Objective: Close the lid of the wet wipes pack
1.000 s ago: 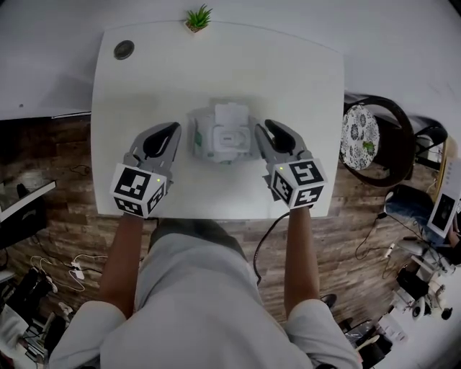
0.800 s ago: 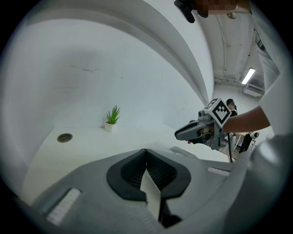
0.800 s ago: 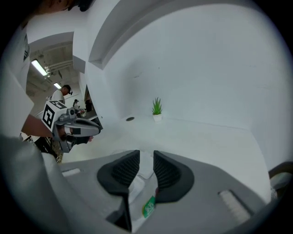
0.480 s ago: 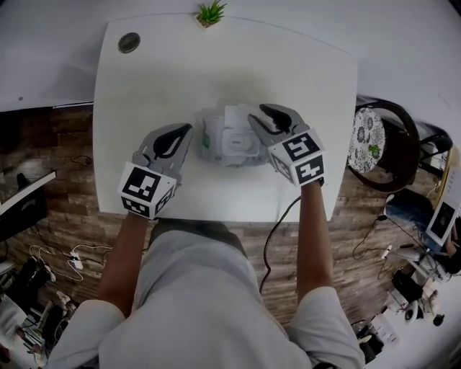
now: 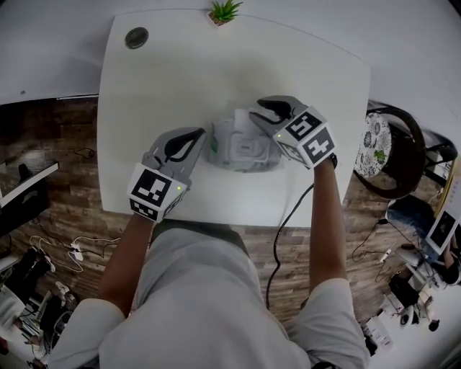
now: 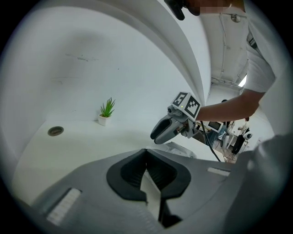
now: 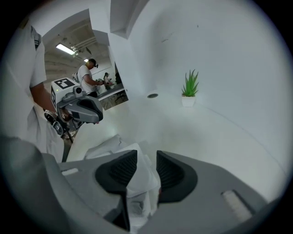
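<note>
The wet wipes pack (image 5: 241, 150) lies on the white table (image 5: 166, 86) between my two grippers. Its white lid (image 7: 139, 176) is flipped up at the far side. My right gripper (image 5: 261, 109) reaches over the pack's far right corner. Its jaws have just been opening and stand open with the lid flap between the pads (image 7: 171, 172). My left gripper (image 5: 197, 135) rests just left of the pack, its tips together with nothing in them. In the left gripper view the pack (image 6: 181, 148) shows just past the jaws, under the right gripper (image 6: 156, 136).
A small potted plant (image 5: 225, 11) and a round grommet (image 5: 136, 37) sit at the table's far edge. A chair with a patterned cushion (image 5: 374, 140) stands to the right. Cables lie on the floor at the left (image 5: 79, 249).
My right gripper has swung from the pack's right side up over its far right corner, rolling as it went, and its jaws have widened. The left gripper has barely moved.
</note>
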Available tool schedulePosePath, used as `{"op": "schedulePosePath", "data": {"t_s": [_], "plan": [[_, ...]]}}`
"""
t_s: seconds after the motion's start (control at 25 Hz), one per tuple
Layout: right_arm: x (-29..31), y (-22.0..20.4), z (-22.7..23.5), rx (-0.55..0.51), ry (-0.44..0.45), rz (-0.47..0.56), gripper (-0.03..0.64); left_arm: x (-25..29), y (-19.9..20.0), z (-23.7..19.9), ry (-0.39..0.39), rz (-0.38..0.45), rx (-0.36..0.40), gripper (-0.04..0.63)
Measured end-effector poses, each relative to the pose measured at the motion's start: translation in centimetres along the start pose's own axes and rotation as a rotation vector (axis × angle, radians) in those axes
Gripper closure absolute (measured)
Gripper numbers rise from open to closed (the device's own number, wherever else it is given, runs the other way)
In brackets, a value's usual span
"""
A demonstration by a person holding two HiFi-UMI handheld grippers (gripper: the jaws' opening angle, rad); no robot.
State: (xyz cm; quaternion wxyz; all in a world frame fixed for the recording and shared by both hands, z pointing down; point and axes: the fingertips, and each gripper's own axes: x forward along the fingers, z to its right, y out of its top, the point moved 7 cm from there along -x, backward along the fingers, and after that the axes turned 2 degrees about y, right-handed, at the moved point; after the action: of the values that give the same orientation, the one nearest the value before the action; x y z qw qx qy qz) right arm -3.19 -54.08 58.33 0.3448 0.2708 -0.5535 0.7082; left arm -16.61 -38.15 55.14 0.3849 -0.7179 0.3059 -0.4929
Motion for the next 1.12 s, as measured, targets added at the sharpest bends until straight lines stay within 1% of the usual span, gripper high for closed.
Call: {"op": "schedulePosePath", "data": {"t_s": [0.12, 0.24, 0.36, 0.52, 0.64, 0.84, 0.96, 1.12], "plan": [[0.8, 0.2, 0.3, -0.031, 0.081, -0.084, 0.480, 0.3, 0.0, 0.0, -0.008, -0.001, -0.005, 0.597], [1.3, 0.2, 0.5, -0.052, 0.145, -0.138, 0.479, 0.6, 0.1, 0.0, -0.017, 0.002, -0.002, 0.597], [1.7, 0.2, 0.7, -0.048, 0.200, -0.162, 0.480, 0.9, 0.0, 0.1, -0.028, 0.000, 0.002, 0.597], [1.9, 0.2, 0.9, -0.039, 0.235, -0.179, 0.480, 1.1, 0.0, 0.2, -0.035, -0.004, -0.001, 0.597], [1.6, 0.4, 0.8, -0.043, 0.236, -0.176, 0.480, 1.2, 0.0, 0.3, -0.040, -0.003, -0.001, 0.597], [-0.1, 1.4, -0.1, -0.088, 0.202, -0.158, 0.480, 1.0, 0.4, 0.6, -0.043, 0.005, 0.006, 0.597], [-1.2, 1.8, -0.9, -0.115, 0.186, -0.148, 0.480, 0.8, 0.6, 1.2, -0.049, 0.013, 0.019, 0.597], [-2.5, 1.7, -2.1, -0.123, 0.175, -0.117, 0.480, 0.4, 0.7, 2.3, -0.055, 0.024, 0.033, 0.597]]}}
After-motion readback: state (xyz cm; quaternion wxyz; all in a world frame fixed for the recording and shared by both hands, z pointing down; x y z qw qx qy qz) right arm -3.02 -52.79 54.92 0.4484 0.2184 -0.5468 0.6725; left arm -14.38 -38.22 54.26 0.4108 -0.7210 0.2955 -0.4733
